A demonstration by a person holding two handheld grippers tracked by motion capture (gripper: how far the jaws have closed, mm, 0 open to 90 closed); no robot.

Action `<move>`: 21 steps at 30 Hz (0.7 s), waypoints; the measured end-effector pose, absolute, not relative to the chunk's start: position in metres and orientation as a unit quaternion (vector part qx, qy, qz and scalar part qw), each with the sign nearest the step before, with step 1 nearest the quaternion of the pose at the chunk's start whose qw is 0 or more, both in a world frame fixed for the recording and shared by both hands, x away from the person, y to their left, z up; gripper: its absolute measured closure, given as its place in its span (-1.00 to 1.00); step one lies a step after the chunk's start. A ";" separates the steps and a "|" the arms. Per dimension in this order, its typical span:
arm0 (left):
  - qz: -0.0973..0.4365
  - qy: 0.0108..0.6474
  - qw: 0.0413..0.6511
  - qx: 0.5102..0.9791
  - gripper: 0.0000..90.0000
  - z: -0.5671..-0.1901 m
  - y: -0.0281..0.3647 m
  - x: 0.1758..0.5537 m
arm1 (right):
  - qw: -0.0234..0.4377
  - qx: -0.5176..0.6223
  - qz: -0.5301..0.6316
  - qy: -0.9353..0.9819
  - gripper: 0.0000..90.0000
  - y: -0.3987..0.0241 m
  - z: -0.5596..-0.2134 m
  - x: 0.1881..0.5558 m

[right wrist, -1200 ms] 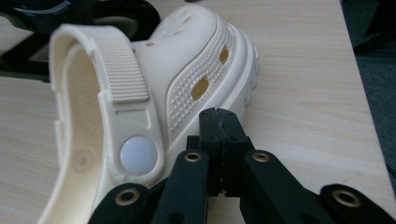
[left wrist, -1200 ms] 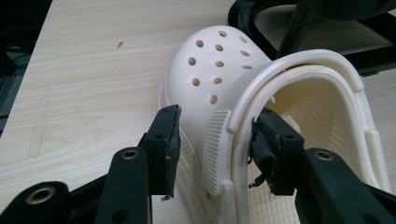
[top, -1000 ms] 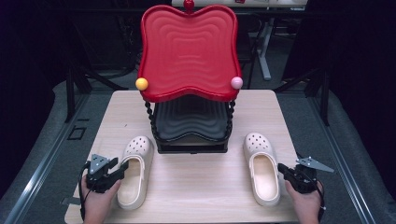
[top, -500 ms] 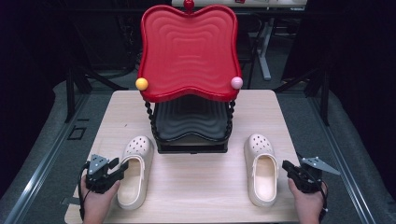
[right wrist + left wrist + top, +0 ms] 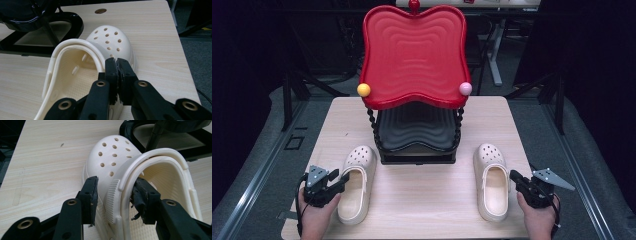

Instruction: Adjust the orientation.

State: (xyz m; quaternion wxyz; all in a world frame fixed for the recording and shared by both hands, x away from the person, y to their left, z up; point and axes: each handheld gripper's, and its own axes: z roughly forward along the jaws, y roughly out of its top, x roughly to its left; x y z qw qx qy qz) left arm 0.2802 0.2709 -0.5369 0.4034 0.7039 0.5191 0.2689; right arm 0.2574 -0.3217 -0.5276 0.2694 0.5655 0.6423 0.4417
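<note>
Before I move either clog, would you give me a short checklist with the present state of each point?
1. Left gripper straddles the left clog's side wall: ok.
2. Left pads pressing that wall: not ok; the jaws have just been closing, but a gap shows on the outer side.
3. Right gripper at the right clog's side wall: ok.
4. Right grip firm: cannot tell; the jaws have just eased open, look nearly together, and the wall between them is hidden.
5. Black lower shelf free of things: ok.
</note>
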 end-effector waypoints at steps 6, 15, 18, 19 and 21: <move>0.271 0.514 0.403 0.708 0.32 -0.536 0.270 0.279 | 0.285 0.557 0.423 0.656 0.71 -0.314 -0.527 0.254; 0.271 0.518 0.402 0.705 0.30 -0.538 0.270 0.280 | 0.301 0.548 0.386 0.678 0.53 -0.300 -0.530 0.255; 0.269 0.522 0.399 0.704 0.30 -0.540 0.270 0.281 | 0.300 0.558 0.362 0.684 0.53 -0.298 -0.534 0.259; 0.268 0.525 0.396 0.704 0.30 -0.540 0.270 0.281 | 0.300 0.558 0.362 0.684 0.53 -0.298 -0.534 0.259; 0.269 0.526 0.393 0.705 0.31 -0.541 0.269 0.281 | 0.295 0.564 0.357 0.684 0.57 -0.298 -0.537 0.261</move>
